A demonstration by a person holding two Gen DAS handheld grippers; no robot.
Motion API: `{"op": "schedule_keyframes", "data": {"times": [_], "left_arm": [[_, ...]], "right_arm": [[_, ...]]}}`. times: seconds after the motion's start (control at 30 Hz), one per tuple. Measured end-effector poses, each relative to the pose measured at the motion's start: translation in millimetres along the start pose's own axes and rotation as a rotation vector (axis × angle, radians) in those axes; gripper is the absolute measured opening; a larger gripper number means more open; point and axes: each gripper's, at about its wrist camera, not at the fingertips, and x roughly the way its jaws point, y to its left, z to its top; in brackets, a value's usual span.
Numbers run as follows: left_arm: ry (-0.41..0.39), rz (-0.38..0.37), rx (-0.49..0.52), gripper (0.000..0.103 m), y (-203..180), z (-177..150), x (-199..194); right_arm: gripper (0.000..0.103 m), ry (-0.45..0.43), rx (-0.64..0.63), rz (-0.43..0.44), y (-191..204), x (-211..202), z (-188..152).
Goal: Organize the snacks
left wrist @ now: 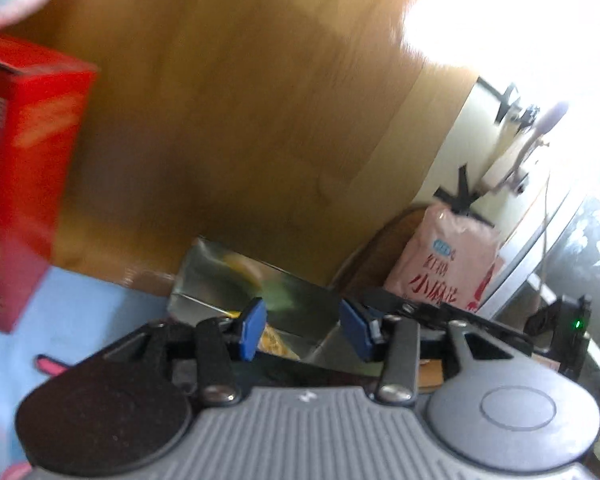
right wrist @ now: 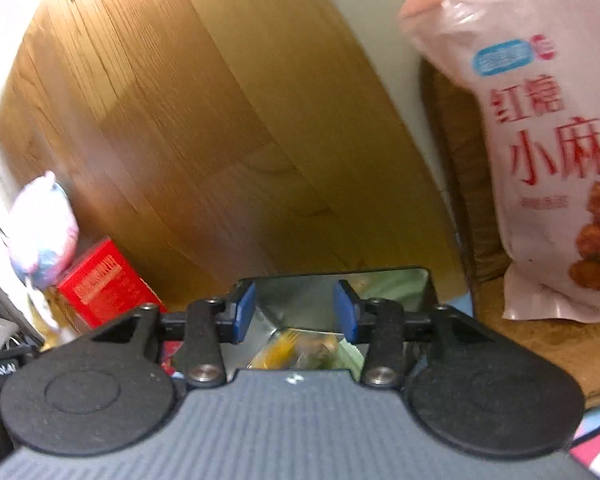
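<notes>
While both tools stand part-open w/ nothing clamped, the step looks like between picks. L to R: red cardboard box (left wrist: 24,168) upright on the blue desk (left wrist: 92,304), left tool (left wrist: 303,330), shiny clear snack tub (left wrist: 256,292) just ahead of it, right tool (right wrist: 296,312), pink snack bag (right wrist: 540,152) standing in a wicker basket (right wrist: 456,184). Next: probably close on a loose snack, carry it to the tub or basket. Count: 1 box, 1 tub, 1 bag, 1 basket.

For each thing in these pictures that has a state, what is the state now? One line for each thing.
Left claw: open, nothing between the pads.
Right claw: open, nothing between the pads.
Shiny metal container: open on top, snack packets inside.
Pink snack bag: upright, looks sealed.
Red box: standing, flap at its top looks lifted.
</notes>
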Motion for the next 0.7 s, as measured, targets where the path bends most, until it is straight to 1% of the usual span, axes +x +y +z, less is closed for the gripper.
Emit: {"op": "schedule_keyframes", "data": {"times": [0.13,0.2,0.27,0.37,0.47,0.57,0.63,0.7], "left_arm": [[-0.071,0.009,-0.014,0.05,12.2,-18.7,-60.9],[-0.088,0.012,-0.025,0.051,16.3,-36.3,-90.6],[-0.081,0.006,-0.038,0.051,17.5,-49.6,-109.5],[-0.051,-0.003,-0.042,0.051,15.7,-80.7,-132.5],[-0.004,-0.005,-0.034,0.051,5.9,-103.5,-131.6],[0.045,0.014,-0.039,0.051,3.6,-121.3,-124.5],[0.08,0.035,-0.067,0.052,7.3,-128.8,-117.8],[0.101,0.064,-0.081,0.055,9.9,-133.9,-115.3]], "right_arm": [[0.047,0.008,0.014,0.071,-2.6,-40.8,-19.9],[0.047,0.038,0.025,0.119,-4.0,-64.2,-37.6],[0.047,0.085,0.039,0.161,-3.6,-85.0,-61.9],[0.047,0.156,0.043,0.186,1.4,-106.8,-95.3],[0.047,0.204,0.02,0.192,12.0,-121.4,-123.0],[0.047,0.237,-0.018,0.194,28.6,-122.7,-143.0],[0.047,0.26,-0.026,0.203,35.4,-120.8,-148.6],[0.047,0.28,-0.054,0.187,42.6,-115.7,-152.7]]}}
